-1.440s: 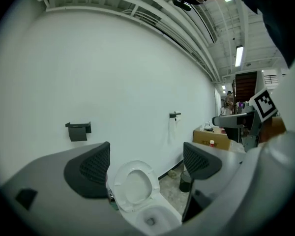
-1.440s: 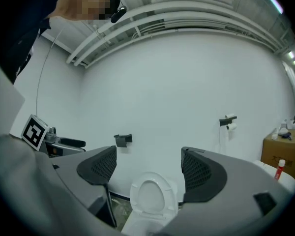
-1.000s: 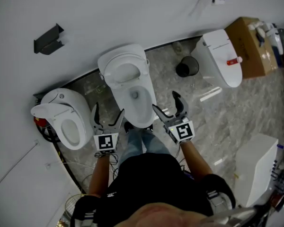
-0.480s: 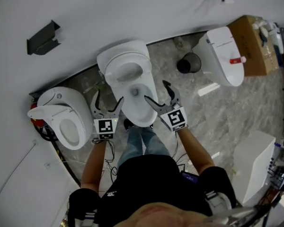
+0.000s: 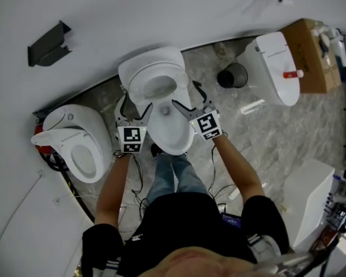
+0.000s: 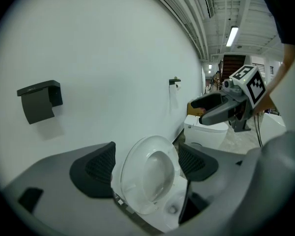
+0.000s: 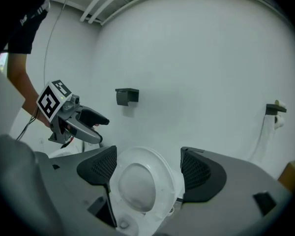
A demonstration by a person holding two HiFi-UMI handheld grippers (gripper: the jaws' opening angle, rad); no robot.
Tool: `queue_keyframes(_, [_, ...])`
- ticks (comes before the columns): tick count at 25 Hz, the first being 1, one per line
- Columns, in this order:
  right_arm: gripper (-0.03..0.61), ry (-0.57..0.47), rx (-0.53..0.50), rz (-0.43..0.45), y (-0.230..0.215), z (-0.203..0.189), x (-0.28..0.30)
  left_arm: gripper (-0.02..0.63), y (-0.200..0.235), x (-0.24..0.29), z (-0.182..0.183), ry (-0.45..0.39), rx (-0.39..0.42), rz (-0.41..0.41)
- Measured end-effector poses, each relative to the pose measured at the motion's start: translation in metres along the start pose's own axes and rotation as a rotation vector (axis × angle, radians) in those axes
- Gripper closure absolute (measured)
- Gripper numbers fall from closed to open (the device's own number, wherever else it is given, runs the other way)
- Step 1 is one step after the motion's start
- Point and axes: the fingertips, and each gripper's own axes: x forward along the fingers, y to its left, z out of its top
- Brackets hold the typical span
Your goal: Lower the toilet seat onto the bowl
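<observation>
Head view, with both gripper views. The person stands at the foot of the middle toilet, both forearms stretched forward, one on each side of the bowl [image 5: 172, 133]. The left gripper [image 5: 134, 109] sits by the bowl's left flank and the right gripper [image 5: 185, 95] over its right rim. Both point toward the wall [image 5: 161, 16] and tilt slightly downward, marker cubes facing up.

The left gripper's jaws stand wide apart, though they have just been closing a little. The seat [image 5: 154, 86] shows ahead in the gap, untouched by the pads. The right gripper's jaws are spread wide and likewise frame the seat without contact.

The seat stands raised against the wall behind the bowl, not yet lowered.
</observation>
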Motion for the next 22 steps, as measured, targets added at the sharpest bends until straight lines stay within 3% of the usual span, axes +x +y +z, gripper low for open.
queue_keyframes(10, [0.164, 0.084, -0.094, 0.017, -0.031, -0.033, 0.068, 0.225, 0.016, 0.061, -0.052, 0.112, 0.015, -0.005])
queue_keyframes(13, [0.196, 0.124, -0.103, 0.023, -0.038, -0.045, 0.088, 0.233, 0.029, 0.084, -0.067, 0.138, 0.010, 0.005])
queue_keyframes(18, [0.201, 0.179, -0.133, 0.048, -0.043, -0.057, 0.123, 0.245, 0.048, 0.113, -0.070, 0.170, -0.018, 0.028])
queue_keyframes(22, [0.214, 0.221, -0.184, 0.080, -0.040, -0.063, 0.144, 0.264, 0.047, 0.129, -0.075, 0.206, 0.009, 0.020])
